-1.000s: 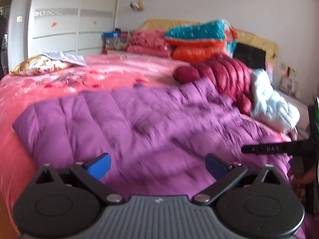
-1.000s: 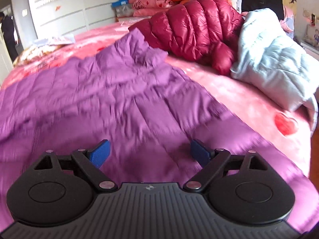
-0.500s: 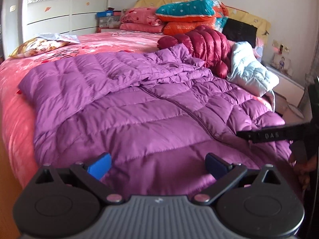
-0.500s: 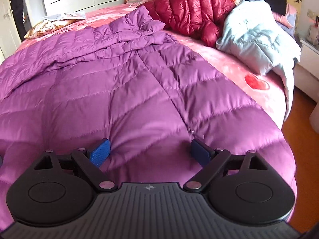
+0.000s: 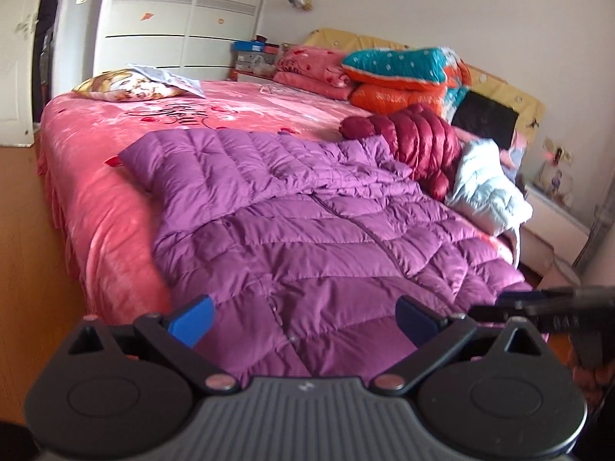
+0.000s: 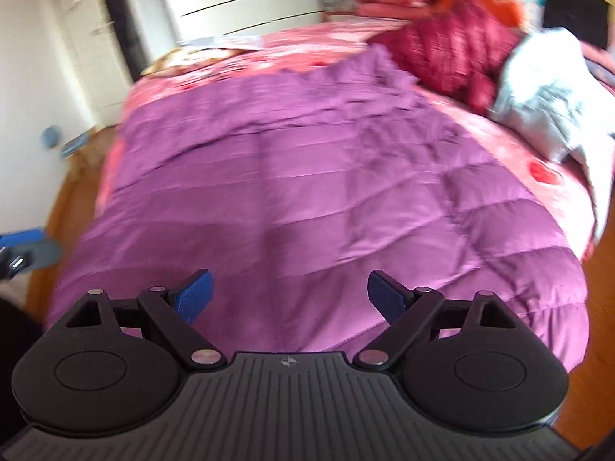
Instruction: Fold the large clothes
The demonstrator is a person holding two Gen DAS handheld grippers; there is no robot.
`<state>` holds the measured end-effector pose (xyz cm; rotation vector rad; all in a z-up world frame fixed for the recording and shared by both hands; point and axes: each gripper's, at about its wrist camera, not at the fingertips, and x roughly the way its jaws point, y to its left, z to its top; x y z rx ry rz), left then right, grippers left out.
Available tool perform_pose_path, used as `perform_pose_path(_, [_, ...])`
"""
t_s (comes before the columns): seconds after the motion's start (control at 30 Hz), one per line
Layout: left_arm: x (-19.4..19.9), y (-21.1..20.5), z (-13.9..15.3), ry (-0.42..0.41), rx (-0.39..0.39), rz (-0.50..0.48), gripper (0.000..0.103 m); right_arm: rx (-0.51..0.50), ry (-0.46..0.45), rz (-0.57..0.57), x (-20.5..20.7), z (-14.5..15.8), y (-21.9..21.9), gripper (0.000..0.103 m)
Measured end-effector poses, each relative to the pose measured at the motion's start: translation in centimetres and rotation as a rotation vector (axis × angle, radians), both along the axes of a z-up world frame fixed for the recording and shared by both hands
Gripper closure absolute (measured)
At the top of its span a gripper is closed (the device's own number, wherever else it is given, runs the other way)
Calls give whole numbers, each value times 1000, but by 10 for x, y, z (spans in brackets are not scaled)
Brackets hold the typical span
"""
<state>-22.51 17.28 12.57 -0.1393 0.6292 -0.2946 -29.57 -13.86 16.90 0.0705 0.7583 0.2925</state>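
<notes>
A large purple quilted down coat lies spread on the pink bed, its hem draped over the near edge and its zip line running up the middle. My left gripper hovers open above the hem with nothing between its blue pads. My right gripper is open too, over the coat near its lower edge; that view is blurred. The right gripper's fingers show at the right edge of the left wrist view. The left gripper's blue fingertip shows at the left edge of the right wrist view.
A dark red down jacket and a pale blue jacket lie behind the coat. Folded blankets are stacked at the headboard; a pillow lies at the far left. A white wardrobe stands behind; the wooden floor lies right of the bed.
Both grippers have pulled back and risen from the coat, staying open. The views now take in more of the bed and floor, and the right wrist view has swung left.
</notes>
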Motion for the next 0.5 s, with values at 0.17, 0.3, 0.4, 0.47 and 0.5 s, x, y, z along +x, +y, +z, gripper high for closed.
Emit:
perform_pose_path(0.17, [-10, 10, 11, -27, -35, 43, 2, -137, -18, 282, -43, 15, 42, 0])
perform_pose_path(0.3, [-12, 13, 15, -35, -65, 62, 2, -321, -42, 453, -77, 14, 71, 0])
perform_pose_path(0.4, [-15, 14, 16, -44, -66, 60, 2, -440, -29, 544, -95, 2, 87, 0])
perform_pose_path(0.47, [-17, 15, 15, -44, -69, 56, 2, -502, -36, 568, -101, -6, 95, 0])
perform_pose_path(0.5, [-18, 15, 16, -44, -69, 54, 2, -522, -50, 573, -103, -9, 99, 0])
